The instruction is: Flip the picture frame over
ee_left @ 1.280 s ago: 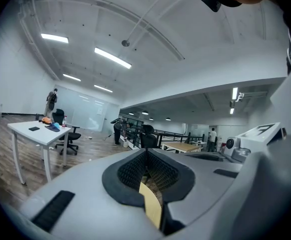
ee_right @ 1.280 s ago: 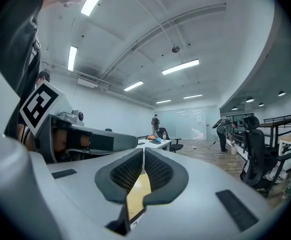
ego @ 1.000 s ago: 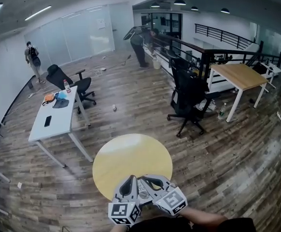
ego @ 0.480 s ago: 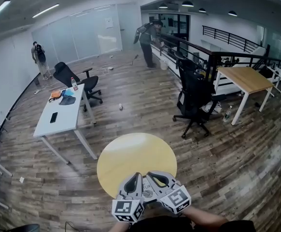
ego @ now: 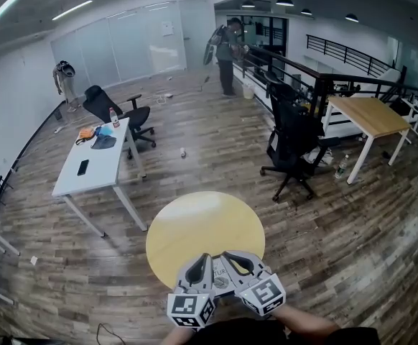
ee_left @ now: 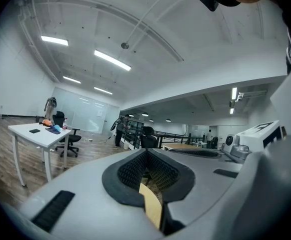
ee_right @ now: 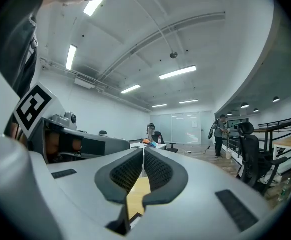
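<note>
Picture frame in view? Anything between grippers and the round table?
No frame shows in any view. Left gripper and right gripper, both shut, hover at the near edge of the yellow table; nothing visible between.

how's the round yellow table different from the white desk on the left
The round table has a yellow circular top; the white desk is a long rectangle. The round table is nearest the camera; the white desk stands farther off to the left, with a black chair behind it. The white desk carries a phone and a bottle; the round table's visible top shows nothing on it. Both stand on the wood floor.
</note>
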Demonstrator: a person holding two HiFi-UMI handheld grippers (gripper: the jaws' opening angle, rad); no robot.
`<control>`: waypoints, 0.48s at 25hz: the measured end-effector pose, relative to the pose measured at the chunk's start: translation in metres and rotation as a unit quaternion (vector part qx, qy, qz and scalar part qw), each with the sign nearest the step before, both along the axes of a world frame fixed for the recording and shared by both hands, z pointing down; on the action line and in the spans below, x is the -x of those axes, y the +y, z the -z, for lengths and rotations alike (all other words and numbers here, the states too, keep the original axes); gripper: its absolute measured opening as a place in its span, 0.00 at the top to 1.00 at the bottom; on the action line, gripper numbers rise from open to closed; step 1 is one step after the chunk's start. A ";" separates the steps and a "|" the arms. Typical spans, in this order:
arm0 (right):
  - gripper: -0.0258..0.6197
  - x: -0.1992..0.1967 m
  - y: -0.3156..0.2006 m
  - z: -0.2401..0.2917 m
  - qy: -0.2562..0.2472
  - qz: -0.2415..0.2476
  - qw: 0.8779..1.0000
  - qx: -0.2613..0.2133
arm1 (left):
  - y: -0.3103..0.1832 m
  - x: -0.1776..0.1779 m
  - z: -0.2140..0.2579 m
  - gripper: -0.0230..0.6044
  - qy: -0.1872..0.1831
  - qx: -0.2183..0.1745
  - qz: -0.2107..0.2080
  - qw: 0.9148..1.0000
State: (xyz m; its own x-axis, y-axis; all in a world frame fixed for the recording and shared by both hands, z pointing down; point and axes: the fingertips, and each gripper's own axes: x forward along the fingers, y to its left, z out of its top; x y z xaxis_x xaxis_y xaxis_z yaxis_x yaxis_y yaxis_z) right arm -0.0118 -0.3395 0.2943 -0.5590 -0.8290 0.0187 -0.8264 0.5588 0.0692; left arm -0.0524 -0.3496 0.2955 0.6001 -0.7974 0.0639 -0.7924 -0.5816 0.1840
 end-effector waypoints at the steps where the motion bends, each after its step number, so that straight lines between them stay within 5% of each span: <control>1: 0.92 0.000 0.000 0.000 0.000 0.000 1.000 0.001 | 0.000 0.000 0.000 0.92 0.000 0.000 0.000 1.000; 12: 0.92 0.001 0.004 -0.007 0.000 0.009 1.000 0.006 | 0.004 -0.002 0.000 0.92 -0.002 -0.002 0.001 1.000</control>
State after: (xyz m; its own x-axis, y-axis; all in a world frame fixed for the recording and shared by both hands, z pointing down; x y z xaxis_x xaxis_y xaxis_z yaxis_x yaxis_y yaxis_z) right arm -0.0127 -0.3354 0.3018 -0.5737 -0.8185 0.0293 -0.8162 0.5743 0.0624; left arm -0.0503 -0.3457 0.2955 0.5981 -0.7990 0.0626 -0.7944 -0.5806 0.1785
